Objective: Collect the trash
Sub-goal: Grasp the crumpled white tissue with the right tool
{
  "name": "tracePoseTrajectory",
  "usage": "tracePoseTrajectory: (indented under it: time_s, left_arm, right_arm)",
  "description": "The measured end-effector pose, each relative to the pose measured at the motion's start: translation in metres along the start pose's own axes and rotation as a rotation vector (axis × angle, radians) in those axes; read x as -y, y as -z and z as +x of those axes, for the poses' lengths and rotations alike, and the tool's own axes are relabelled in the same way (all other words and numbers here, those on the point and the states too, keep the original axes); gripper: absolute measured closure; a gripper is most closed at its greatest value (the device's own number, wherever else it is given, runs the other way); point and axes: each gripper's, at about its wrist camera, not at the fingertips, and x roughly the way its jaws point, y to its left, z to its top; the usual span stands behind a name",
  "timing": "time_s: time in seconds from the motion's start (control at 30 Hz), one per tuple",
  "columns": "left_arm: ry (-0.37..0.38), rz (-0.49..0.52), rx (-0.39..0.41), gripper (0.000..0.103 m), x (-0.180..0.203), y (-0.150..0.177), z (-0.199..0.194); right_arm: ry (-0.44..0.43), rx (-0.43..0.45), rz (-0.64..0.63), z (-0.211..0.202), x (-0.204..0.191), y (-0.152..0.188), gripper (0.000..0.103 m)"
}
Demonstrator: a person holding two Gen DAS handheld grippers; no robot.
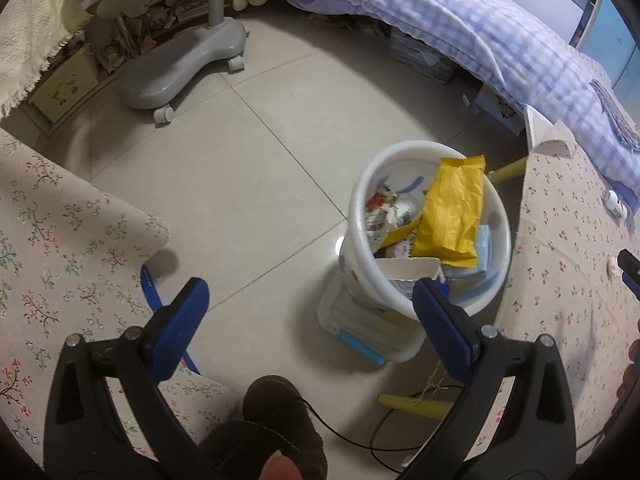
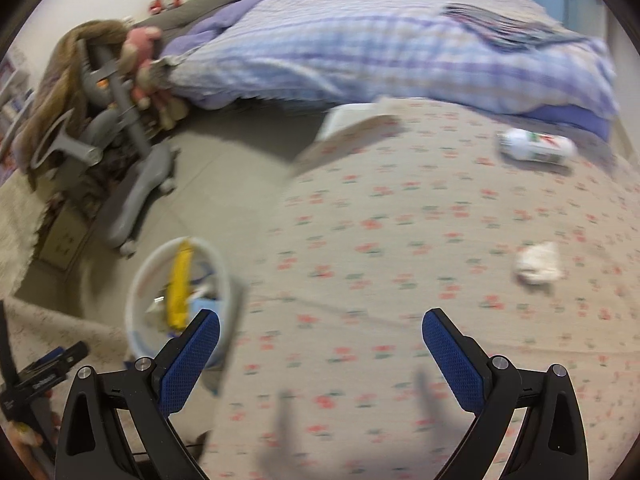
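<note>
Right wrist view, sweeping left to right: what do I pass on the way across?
Grey chair base → white trash bucket with the yellow wrapper → floral tablecloth → crumpled tissue, with the white bottle lying farther back, roughly level with it.

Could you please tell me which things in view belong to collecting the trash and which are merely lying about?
Job:
white plastic bin
yellow crinkled wrapper
crumpled white tissue
white toppled bottle

Lying about:
grey wheeled chair base
checked blue quilt
floral tablecloth
</note>
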Motion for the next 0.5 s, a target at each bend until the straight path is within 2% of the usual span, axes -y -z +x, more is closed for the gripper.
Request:
tracePoseTrajectory:
  time_s: [0.13,0.23,0.4,0.5]
  left_arm:
    - [0.046,0.007,-0.002,0.002,0.014,-0.001,-0.002]
    - [0.070,0.018,-0.001,0.002,0.028,-0.002,-0.004]
    - [0.109,0.036,0.003,0.002,0.052,-0.004,-0.008]
    - [0.120,0.064,0.007,0.002,0.070,-0.005,-0.010]
  right_arm:
    - [0.099,0.003,0.093,0.002,0.050,-0.005,0.001]
    - [0.136,-0.005,0.165,0.008,0.083,-0.006,0.001]
    - [0.253,0.008,0.182,0.018,0.111,-0.007,0.001]
    - [0.252,-0.011,0.188,0.028,0.118,-0.005,0.001]
